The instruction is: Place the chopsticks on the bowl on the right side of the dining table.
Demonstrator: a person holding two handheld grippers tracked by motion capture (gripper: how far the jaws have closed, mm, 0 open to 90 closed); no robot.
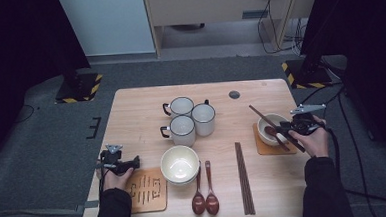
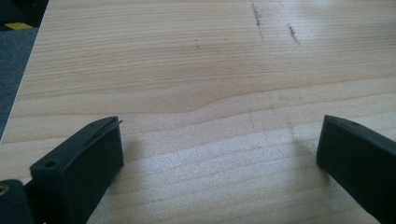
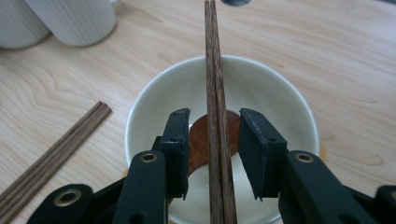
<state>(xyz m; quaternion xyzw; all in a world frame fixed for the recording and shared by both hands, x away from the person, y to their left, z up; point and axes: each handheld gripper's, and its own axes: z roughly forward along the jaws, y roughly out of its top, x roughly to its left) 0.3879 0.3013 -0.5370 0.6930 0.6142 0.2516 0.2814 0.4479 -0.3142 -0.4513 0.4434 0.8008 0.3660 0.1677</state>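
Observation:
At the table's right a white bowl (image 1: 264,139) sits on an orange coaster (image 1: 263,151). It holds a brown wooden spoon (image 1: 270,131), and a pair of dark chopsticks (image 1: 261,118) lies slanted across its rim. My right gripper (image 1: 288,132) is at the bowl's right side. In the right gripper view the chopsticks (image 3: 214,70) run between the jaws of the right gripper (image 3: 215,135) with a gap on each side, over the spoon (image 3: 198,140) and the bowl (image 3: 280,102). My left gripper (image 1: 134,163) is low at the table's left, open over bare wood (image 2: 187,70).
Three white mugs (image 1: 182,130) stand at the centre back. In front of them are stacked white bowls (image 1: 180,164), two wooden spoons (image 1: 205,198) and several chopsticks (image 1: 243,178). A patterned coaster (image 1: 148,191) lies by the left hand. The table's front edge is close.

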